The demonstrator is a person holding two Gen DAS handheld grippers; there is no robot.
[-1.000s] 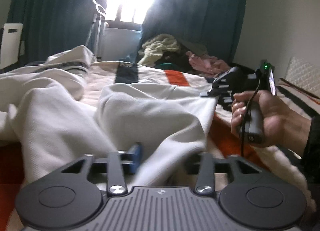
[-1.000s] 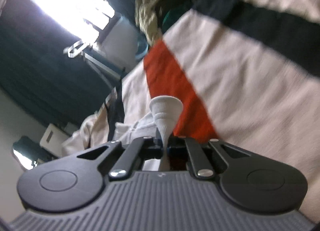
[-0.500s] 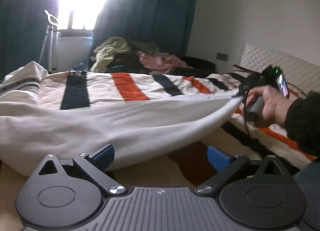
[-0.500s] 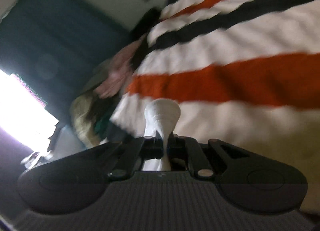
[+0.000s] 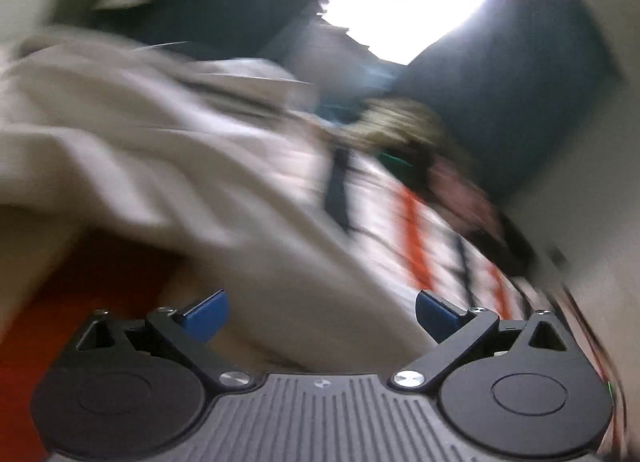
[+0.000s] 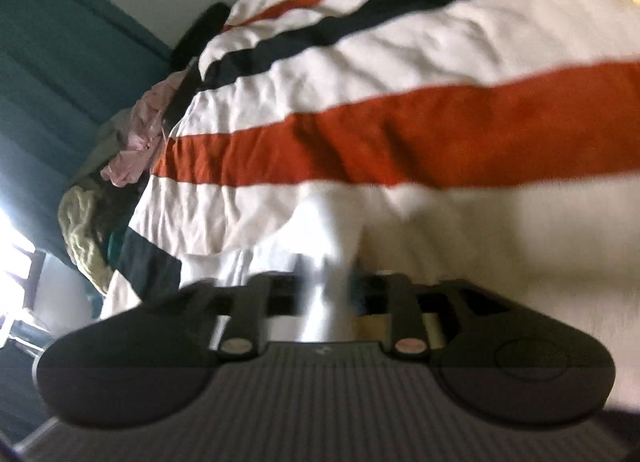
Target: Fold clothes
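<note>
My left claw [image 5: 322,312] stands wide apart, gripping nothing — the cream garment [image 5: 168,166] lies rumpled on the striped bed cover [image 5: 404,222] just ahead, blurred. My right claw [image 6: 326,294] is opening, a white fold [image 6: 332,262] of that garment between its jaws — whether they still pinch it is too blurred to tell.

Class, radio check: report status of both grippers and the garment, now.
Left gripper open, empty. Right gripper jaws opening, cream knit garment between them, blurred. Garment heaped on striped bedspread. Nothing in the way.
</note>
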